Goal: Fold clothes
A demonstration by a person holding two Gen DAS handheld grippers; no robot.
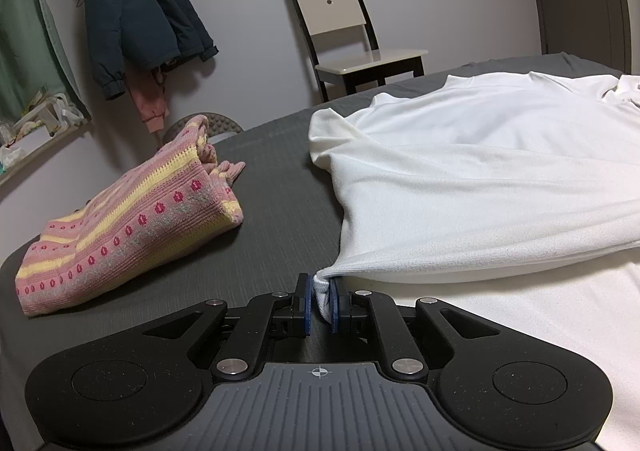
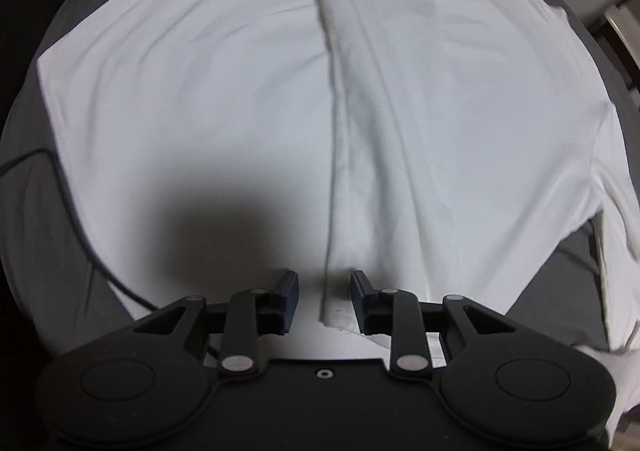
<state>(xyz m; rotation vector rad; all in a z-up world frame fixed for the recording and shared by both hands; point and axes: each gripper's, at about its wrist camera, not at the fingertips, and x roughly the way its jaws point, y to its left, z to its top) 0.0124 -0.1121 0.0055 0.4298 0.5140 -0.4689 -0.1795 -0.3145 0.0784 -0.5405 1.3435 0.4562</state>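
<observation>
A white shirt [image 1: 480,179] lies spread over the dark grey bed [image 1: 280,187]. My left gripper [image 1: 322,301] is shut on a bunched corner of that shirt, and the cloth pulls taut from the blue pads up to the right. In the right wrist view the same white shirt [image 2: 240,91] fills the frame, with a folded edge running down its middle. My right gripper [image 2: 324,303] hangs open just above it, the fold's lower corner lying between the fingers [image 2: 290,287], which do not pinch it.
A folded pink and yellow knitted sweater [image 1: 128,219] rests on the bed's left side. Behind stand a chair [image 1: 352,35] against the wall and a dark jacket [image 1: 136,11] hanging up. A black cable [image 2: 80,219] crosses the bed at the left.
</observation>
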